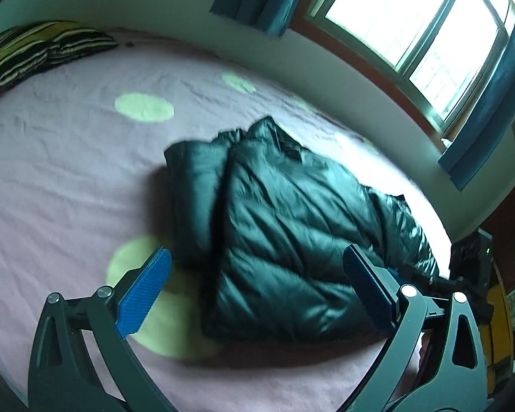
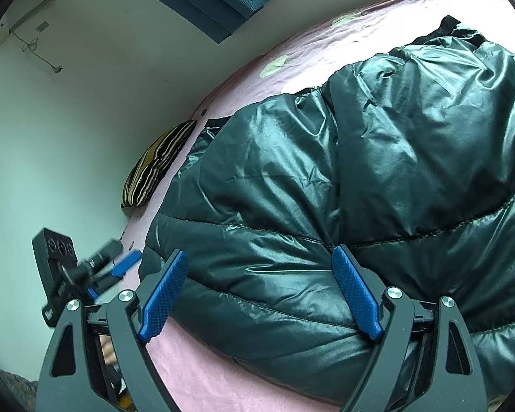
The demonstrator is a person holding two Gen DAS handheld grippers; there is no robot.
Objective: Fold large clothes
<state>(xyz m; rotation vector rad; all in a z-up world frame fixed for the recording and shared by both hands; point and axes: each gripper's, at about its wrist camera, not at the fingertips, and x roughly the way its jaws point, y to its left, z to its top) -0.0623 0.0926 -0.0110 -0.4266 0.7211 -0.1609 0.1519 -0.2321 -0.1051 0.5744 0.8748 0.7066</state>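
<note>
A dark green shiny puffer jacket (image 1: 285, 219) lies folded in a thick bundle on the pink bed sheet (image 1: 68, 178). My left gripper (image 1: 257, 274) is open, hovering above the jacket's near edge, holding nothing. In the right wrist view the jacket (image 2: 377, 171) fills most of the frame. My right gripper (image 2: 261, 281) is open, its blue pads (image 2: 164, 292) spread on either side of the jacket's near quilted edge, close to it. The left gripper shows blurred at the left in the right wrist view (image 2: 120, 267).
A striped pillow (image 1: 41, 51) lies at the far corner of the bed against the pale wall. A window (image 1: 422, 27) with blue curtains is above the bed's far side. The sheet has pale green circles (image 1: 144, 106). The bed's right edge is beside the jacket.
</note>
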